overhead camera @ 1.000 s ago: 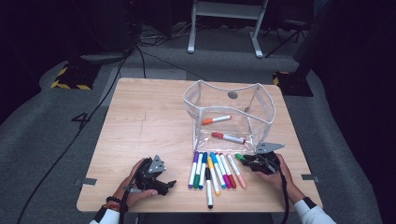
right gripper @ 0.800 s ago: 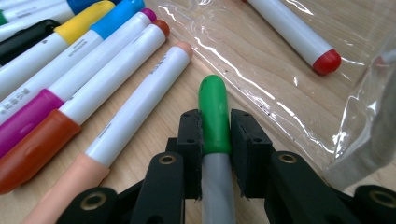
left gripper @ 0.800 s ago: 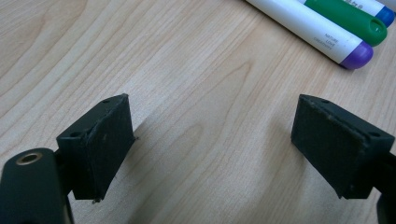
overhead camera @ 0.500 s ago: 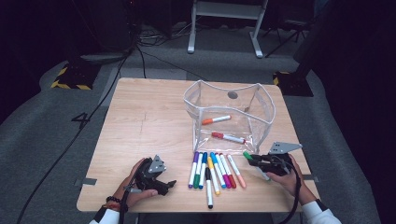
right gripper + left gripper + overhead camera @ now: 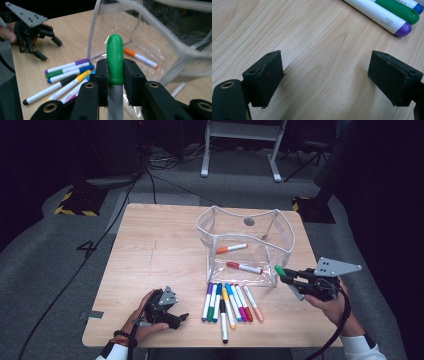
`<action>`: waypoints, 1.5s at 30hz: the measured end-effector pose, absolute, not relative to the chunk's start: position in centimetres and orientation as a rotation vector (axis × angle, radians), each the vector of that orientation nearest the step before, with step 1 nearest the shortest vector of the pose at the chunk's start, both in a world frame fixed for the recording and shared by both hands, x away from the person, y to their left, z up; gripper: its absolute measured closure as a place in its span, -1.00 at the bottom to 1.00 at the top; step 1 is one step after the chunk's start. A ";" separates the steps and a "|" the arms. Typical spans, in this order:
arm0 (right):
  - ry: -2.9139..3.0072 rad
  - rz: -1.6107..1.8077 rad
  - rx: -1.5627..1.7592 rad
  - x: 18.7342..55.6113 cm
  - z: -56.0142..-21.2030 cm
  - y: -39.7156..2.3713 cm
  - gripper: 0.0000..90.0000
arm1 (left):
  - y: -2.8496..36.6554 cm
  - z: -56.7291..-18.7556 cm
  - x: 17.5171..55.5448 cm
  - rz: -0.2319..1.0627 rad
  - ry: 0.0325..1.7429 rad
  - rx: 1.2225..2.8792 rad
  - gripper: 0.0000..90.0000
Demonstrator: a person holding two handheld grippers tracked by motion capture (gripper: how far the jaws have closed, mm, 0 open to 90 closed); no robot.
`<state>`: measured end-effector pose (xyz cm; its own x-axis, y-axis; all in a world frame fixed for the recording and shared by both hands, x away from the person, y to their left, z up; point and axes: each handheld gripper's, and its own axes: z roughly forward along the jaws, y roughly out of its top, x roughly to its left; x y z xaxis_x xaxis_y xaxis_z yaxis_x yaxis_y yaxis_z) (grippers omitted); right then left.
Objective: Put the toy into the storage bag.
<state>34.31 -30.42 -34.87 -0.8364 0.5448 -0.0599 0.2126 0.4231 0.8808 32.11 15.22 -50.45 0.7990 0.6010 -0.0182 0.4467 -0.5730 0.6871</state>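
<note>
Holding a green pen (image 5: 115, 60), the right tongs (image 5: 291, 280) are shut tight on it just below the cap. In the right gripper view the pen's white body drops out of sight between the jaws, so its far end is hidden. In the high view the pen's cap pokes out toward the clear bag (image 5: 245, 245), near the bag's right corner, and it is up off the worktop (image 5: 150, 250).

The bag's see-through walls are floppy and shiny, so its edges are hard to follow. Two pens lie inside it: an orange pen (image 5: 231, 248) and a red pen (image 5: 244, 267). A dark round spot on the back wall is too small to tell what it is.

A row of pens (image 5: 227, 302) lies on the worktop just in front of the bag, between the two hands. One with a black cap (image 5: 223, 315) sticks out closer to the person.

The left tongs (image 5: 172, 317) rest low on the worktop, jaws apart, nothing between them. In the left gripper view a purple pen (image 5: 382, 17) and another green one (image 5: 399, 8) are cut off at the top edge.
</note>
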 end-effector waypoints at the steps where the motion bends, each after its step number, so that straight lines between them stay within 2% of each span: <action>1: 2.332 1.372 0.646 34.3 -34.1 -30.3 0.68 | 15.2 -50.4 32.1 0.282 0.770 2.276 -0.71; 12: 2.302 1.346 0.573 37.3 -27.4 -28.5 0.68 | 15.2 -50.4 32.1 0.282 0.769 2.276 -0.71; 23: 2.340 1.317 0.550 42.5 -25.3 -25.9 0.68 | 15.2 -50.5 32.1 0.282 0.770 2.276 -0.71; 28: 2.367 1.273 0.584 45.1 -25.6 -24.8 0.68 | 15.2 -50.5 32.1 0.282 0.768 2.276 -0.71; 35: 2.477 1.113 0.649 48.5 -28.2 -23.4 0.68 | 15.2 -50.4 32.1 0.282 0.768 2.277 -0.71; 45: 2.718 0.892 0.621 49.7 -31.0 -22.2 0.67 | 15.2 -50.5 32.1 0.282 0.769 2.276 -0.71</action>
<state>49.74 -22.17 -30.97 -0.8881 0.4544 -0.0698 0.3247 0.7275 0.6044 32.11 15.22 -50.45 0.7991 0.6010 -0.0183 0.4466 -0.5729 0.6873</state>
